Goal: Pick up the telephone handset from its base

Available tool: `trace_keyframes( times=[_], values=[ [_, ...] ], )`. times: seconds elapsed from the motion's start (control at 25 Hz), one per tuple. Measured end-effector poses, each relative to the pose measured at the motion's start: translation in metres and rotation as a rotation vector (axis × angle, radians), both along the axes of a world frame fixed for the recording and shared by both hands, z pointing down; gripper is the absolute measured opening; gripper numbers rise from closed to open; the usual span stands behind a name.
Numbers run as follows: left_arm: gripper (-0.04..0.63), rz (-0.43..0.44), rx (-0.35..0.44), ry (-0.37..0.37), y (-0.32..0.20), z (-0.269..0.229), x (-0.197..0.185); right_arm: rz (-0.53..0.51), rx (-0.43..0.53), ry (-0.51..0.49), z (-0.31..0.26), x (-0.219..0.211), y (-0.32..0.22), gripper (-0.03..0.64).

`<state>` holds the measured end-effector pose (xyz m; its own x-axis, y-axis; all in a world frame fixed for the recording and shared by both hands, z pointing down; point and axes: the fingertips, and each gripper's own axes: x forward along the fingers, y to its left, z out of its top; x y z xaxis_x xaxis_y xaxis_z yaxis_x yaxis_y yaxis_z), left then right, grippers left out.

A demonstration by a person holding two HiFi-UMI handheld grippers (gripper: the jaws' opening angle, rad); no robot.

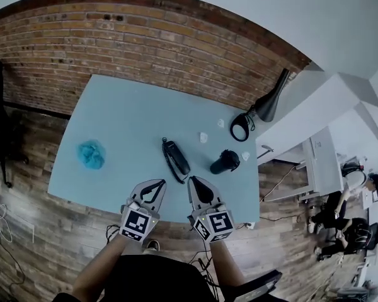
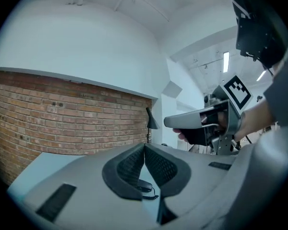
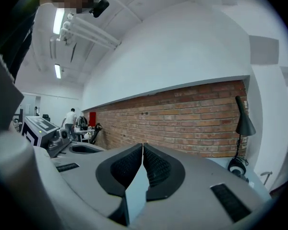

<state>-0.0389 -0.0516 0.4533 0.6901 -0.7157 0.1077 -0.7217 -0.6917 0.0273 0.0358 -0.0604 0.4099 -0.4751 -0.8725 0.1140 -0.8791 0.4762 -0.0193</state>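
- Left gripper (image 2: 144, 146) reads as closed from my end: the ribbed pads meet at the tips and nothing sits between them.
- Right gripper (image 3: 142, 145) is the same, with its jaws pressed together and empty.
- From the head view I see both grippers side by side over the near edge of the light blue table (image 1: 113, 115), pointing toward the brick wall (image 1: 132, 36).
- I find the telephone handset (image 1: 174, 154) lying on its base (image 1: 181, 167), on the table just beyond the two sets of tips and roughly between them. Neither gripper touches it.
- The coiled cord (image 1: 168, 162) runs along the handset's left side.
- Through the small gap under the left gripper's closed tips I can make out the dark telephone and a bit of cord on the table ahead.
- To the right of the telephone I see a black cup (image 1: 225, 162), near it but apart.
- A crumpled blue item (image 1: 91, 154) lies well to the left.
- A few small white pieces (image 1: 203, 137) lie beyond the telephone.
- A black desk lamp (image 1: 264, 106) stands at the table's far right corner.
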Motion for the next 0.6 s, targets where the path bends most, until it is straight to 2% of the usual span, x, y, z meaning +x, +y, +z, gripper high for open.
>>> trace_keyframes(
  times=[0.08,0.2,0.28,0.52,0.6],
  values=[
    [0.02,0.016,-0.01,0.003,-0.015,-0.001,-0.004,-0.008,-0.011,0.001,-0.006,-0.003,-0.021,0.022],
    [0.02,0.045,0.002,0.011,-0.027,-0.003,-0.017,0.045,-0.053,-0.151,-0.012,-0.002,-0.048,0.023],
    [0.02,0.051,-0.001,0.021,-0.032,0.001,-0.025,0.077,-0.069,-0.189,-0.007,-0.005,-0.057,0.023],
    [0.02,0.036,-0.106,0.001,-0.064,0.031,-0.029,0.002,-0.111,-0.019,0.023,-0.017,-0.083,0.023],
    [0.02,0.018,-0.113,-0.009,-0.074,0.036,-0.026,-0.024,-0.131,-0.006,0.034,-0.01,-0.096,0.023]
  ],
)
